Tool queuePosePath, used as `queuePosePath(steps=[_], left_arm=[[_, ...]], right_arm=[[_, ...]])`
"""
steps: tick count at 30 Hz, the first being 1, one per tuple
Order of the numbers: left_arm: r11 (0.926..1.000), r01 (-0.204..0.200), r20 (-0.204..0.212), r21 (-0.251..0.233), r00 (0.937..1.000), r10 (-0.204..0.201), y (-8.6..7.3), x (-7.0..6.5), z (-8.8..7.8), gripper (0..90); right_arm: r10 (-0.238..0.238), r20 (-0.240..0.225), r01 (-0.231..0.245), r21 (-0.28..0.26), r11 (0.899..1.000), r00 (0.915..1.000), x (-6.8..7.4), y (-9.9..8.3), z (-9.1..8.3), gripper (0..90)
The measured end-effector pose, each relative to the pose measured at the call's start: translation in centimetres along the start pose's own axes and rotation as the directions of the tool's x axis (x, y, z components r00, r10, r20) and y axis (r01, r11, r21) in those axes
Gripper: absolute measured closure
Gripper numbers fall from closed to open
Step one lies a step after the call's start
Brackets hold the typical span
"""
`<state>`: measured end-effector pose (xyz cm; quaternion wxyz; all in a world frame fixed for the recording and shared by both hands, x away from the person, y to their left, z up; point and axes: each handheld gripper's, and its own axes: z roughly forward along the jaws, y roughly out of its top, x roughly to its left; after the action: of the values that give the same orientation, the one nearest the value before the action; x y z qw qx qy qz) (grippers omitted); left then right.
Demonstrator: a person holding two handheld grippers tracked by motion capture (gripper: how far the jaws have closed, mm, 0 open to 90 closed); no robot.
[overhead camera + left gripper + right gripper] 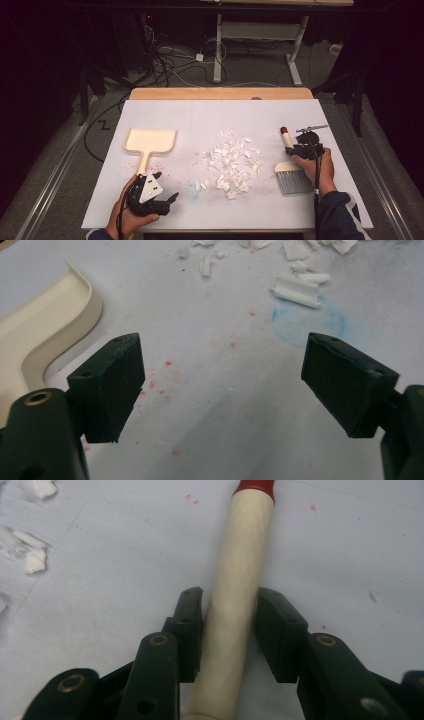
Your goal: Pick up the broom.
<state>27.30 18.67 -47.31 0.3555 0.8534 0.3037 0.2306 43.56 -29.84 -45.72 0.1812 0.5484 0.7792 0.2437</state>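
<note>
- Pinching the brush handle (240,570), the right gripper (229,630) sits right of the paper scraps (230,162).
- Left gripper (222,385), jaws spread, empty, left of those scraps beside the dustpan (150,141).

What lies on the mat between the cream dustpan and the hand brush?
A scattered pile of white paper scraps lies between the dustpan and the brush, seen in the high view.

a lab: white-covered table (210,120), bare desk frame (260,35) and tangled floor cables (170,65) in a dark room
</note>
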Motion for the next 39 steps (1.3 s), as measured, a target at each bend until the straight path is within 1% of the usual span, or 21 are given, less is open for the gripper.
queuePosePath(steps=[2,6,11,16,18,20,21,22,23,24,26,27,28,32,33,34,35,36,37,38,39], left_arm=[[1.0,-0.003,0.005,0.001,1.0,0.003,0.1,0.0,0.0,16.5],[0.9999,0.008,0.007,-0.006,0.9999,-0.008,0.1,0.1,0.0,16.5],[1.0,0.001,0.002,-0.002,1.0,-0.001,0.1,0.1,-0.1,16.5],[0.9997,0.019,-0.011,-0.012,0.9998,-0.019,0.1,0.4,-0.3,16.6],[0.9998,0.015,-0.011,-0.013,0.9998,-0.015,0.1,0.4,-0.4,16.6],[0.9999,0.012,-0.011,-0.013,0.9999,-0.012,0.1,0.3,-0.4,16.6],[0.9998,0.01,-0.011,-0.014,0.9999,-0.01,0.1,0.3,-0.4,16.6],[0.9998,0.01,-0.011,-0.014,0.9999,-0.01,0.1,0.3,-0.4,16.6],[0.9999,0.008,-0.012,-0.012,0.9999,-0.008,0.2,0.2,-0.3,16.6],[0.9999,0.01,-0.011,-0.014,0.9999,-0.01,0.2,0.2,-0.3,16.6],[0.9998,0.01,-0.01,-0.016,0.9999,-0.01,0.2,0.2,-0.3,16.9],[0.9996,0.016,-0.009,-0.024,0.9998,-0.016,0.5,0.1,-0.4,16.9],[0.9993,0.019,-0.01,-0.032,0.9998,-0.02,0.7,0.1,-0.4,16.9],[0.9934,0.042,0.015,-0.106,0.9991,-0.04,2.7,-0.3,-1.1,17.8],[0.9905,0.052,0.024,-0.127,0.9985,-0.05,3.6,-0.6,-1.1,17.9],[0.9889,0.052,0.032,-0.139,0.9984,-0.048,4.1,-0.8,-1.1,18.6],[0.9856,0.055,0.054,-0.16,0.9974,-0.047,5.0,-1.2,-1.1,18.8],[0.984,0.056,0.067,-0.169,0.9967,-0.045,5.5,-1.5,-1.1,18.8],[0.9817,0.057,0.079,-0.182,0.9959,-0.043,6.3,-1.9,-1.0,18.8],[0.9817,0.057,0.079,-0.182,0.9959,-0.043,6.3,-1.9,-1.0,19.1],[0.9785,0.058,0.1,-0.198,0.9942,-0.038,7.2,-2.4,-0.8,19.1]], right_arm=[[-0.015,0.006,0.015,-0.014,1.0,0.9999,0.1,-0.1,0.0,71.0],[-0.023,0.005,0.023,-0.025,0.999,0.9997,0.1,-0.2,0.0,71.1],[-0.03,-0.006,0.029,-0.043,0.999,0.9995,0.0,-0.3,-0.3,71.2],[-0.054,-0.001,0.054,-0.107,0.993,0.9985,0.3,-0.2,-1.7,71.2],[-0.054,0.008,0.055,-0.137,0.989,0.9985,0.3,-0.3,-2.4,71.3],[-0.055,-0.001,0.054,-0.147,0.988,0.9985,0.2,-0.3,-2.7,71.3],[-0.048,0.003,0.048,-0.175,0.983,0.9988,0.2,-0.4,-3.4,71.3],[-0.048,0.003,0.048,-0.175,0.983,0.9988,0.2,-0.4,-3.4,71.3],[-0.048,0.001,0.047,-0.21,0.977,0.9989,0.1,-0.4,-4.3,71.3],[-0.047,0.004,0.046,-0.226,0.973,0.9989,0.1,-0.4,-4.8,71.3],[-0.05,0.0,0.048,-0.239,0.97,0.9988,0.1,-0.4,-5.2,71.3],[-0.05,-0.002,0.048,-0.271,0.961,0.9987,0.1,-0.5,-6.1,71.4],[-0.054,-0.006,0.051,-0.272,0.961,0.9985,0.2,-0.5,-6.3,71.4],[-0.05,-0.017,0.042,-0.315,0.948,0.9986,0.4,-0.6,-7.4,71.5],[-0.048,-0.013,0.041,-0.326,0.944,0.9988,0.5,-0.6,-7.7,71.5],[-0.055,-0.014,0.047,-0.339,0.94,0.9984,0.7,-0.5,-8.1,71.5],[-0.056,-0.017,0.047,-0.348,0.936,0.9983,0.8,-0.5,-8.4,71.5],[-0.06,-0.018,0.049,-0.368,0.928,0.998,1.0,-0.5,-8.9,71.5],[-0.064,-0.018,0.053,-0.376,0.925,0.9978,1.3,-0.4,-9.2,71.5],[-0.064,-0.018,0.053,-0.376,0.925,0.9978,1.3,-0.4,-9.2,71.5],[-0.073,-0.019,0.06,-0.388,0.92,0.9971,1.5,-0.4,-9.6,71.5]])
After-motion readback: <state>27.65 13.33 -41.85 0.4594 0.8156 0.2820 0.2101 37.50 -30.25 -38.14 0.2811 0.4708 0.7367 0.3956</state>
